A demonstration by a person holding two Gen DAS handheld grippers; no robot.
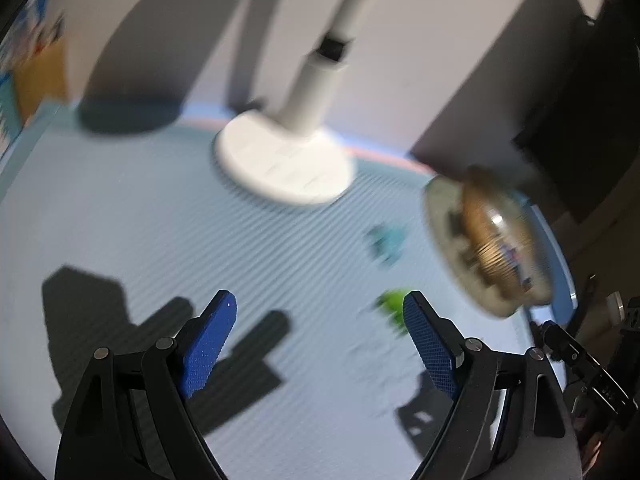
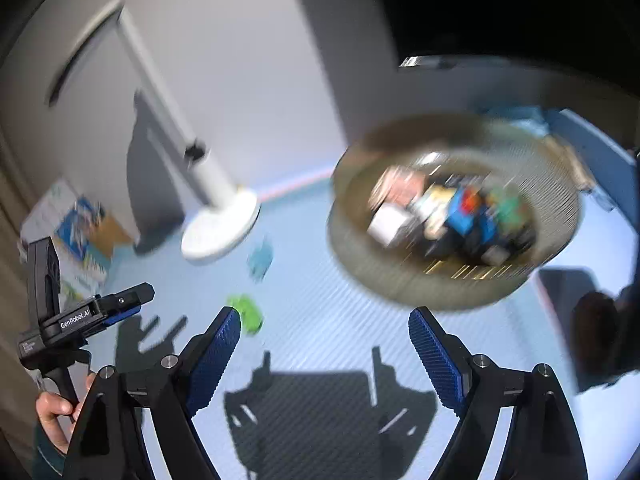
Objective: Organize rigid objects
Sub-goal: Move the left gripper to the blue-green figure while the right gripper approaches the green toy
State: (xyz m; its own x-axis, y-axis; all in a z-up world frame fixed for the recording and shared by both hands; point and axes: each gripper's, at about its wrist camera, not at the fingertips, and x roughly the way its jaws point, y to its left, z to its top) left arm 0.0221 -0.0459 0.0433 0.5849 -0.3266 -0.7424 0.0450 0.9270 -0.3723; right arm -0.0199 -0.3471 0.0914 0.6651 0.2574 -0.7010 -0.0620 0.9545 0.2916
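Both the left gripper (image 1: 320,308) and right gripper (image 2: 324,324) gape wide, holding nothing. The green piece (image 2: 246,314) is too blurred to tell its axis; the basket (image 2: 400,280) sits at two o'clock.

Open left tool (image 1: 320,312) above mat (image 1: 160,220), green piece (image 1: 394,302) beside fingertip.

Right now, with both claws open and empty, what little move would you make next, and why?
Probably lower the left gripper toward the green piece beside its fingertip. It and a teal piece lie loose on the mat, while the basket already holds others.
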